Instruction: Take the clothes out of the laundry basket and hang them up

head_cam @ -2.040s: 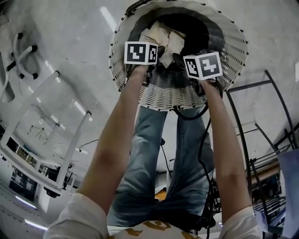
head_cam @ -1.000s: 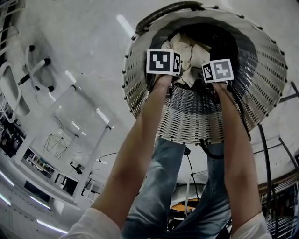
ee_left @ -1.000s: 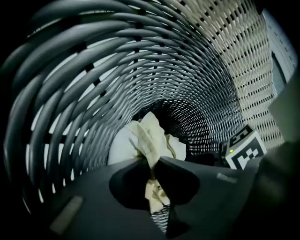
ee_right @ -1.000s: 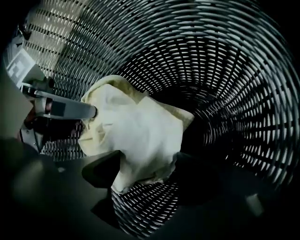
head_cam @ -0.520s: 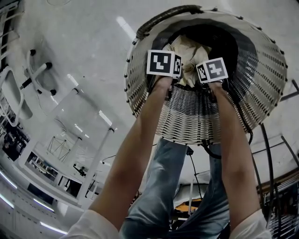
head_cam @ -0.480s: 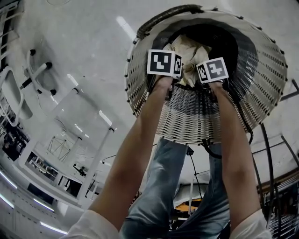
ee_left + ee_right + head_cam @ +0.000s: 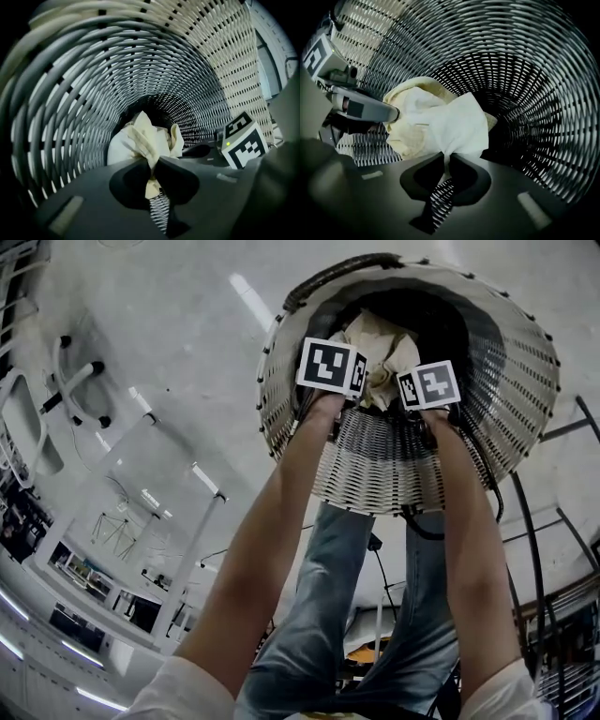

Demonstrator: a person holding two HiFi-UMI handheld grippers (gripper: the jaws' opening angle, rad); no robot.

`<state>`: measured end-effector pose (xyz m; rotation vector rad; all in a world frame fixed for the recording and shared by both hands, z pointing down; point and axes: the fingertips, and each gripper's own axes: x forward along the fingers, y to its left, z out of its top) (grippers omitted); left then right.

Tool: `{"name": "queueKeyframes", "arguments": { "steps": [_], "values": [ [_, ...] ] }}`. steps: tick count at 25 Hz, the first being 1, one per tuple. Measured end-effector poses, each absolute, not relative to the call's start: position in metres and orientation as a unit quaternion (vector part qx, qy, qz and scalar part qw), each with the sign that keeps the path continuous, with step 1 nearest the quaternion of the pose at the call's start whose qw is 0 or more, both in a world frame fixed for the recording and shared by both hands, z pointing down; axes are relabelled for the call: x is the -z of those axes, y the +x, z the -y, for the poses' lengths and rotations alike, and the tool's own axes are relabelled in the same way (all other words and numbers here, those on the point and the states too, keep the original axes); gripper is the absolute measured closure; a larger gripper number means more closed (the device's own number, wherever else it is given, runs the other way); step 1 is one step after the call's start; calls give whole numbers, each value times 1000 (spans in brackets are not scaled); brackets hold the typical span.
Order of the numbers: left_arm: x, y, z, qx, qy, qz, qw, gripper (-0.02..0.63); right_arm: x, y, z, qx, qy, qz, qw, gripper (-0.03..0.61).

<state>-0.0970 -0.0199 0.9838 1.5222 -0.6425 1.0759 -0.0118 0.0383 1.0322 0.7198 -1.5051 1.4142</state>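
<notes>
Extraction step: left gripper (image 7: pixel 152 165) and right gripper (image 7: pixel 446 158) jaws both clamp cream garment (image 7: pixel 440 122) deep inside laundry basket (image 7: pixel 394 465); next, probably lift it clear of the rim.

I've got the wicker laundry basket (image 7: pixel 403 474) sitting on pale grey floor (image 7: pixel 169 324), white tube frame (image 7: pixel 190 559) off left.

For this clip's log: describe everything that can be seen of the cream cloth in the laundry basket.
The cream cloth is soft, crumpled fabric, pale yellow-white, bunched into folds, so its garment shape cannot be told. It sits deep inside the woven laundry basket, in front of the dark mesh bottom. The left tongs are shut on one gathered fold and the right tongs on another. No print or fastening shows.
</notes>
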Motion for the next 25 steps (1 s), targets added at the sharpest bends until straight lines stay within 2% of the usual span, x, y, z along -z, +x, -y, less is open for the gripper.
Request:
{"name": "queueKeyframes", "arguments": {
  "steps": [14,25],
  "values": [
    [-941,-101,13,-455,656,272,538,583,-972,-5,-38,-564,312,620,447,515],
    [-878,-103,20,-416,672,299,534,583,-898,2,-13,-543,353,646,405,517]
  ]
}}
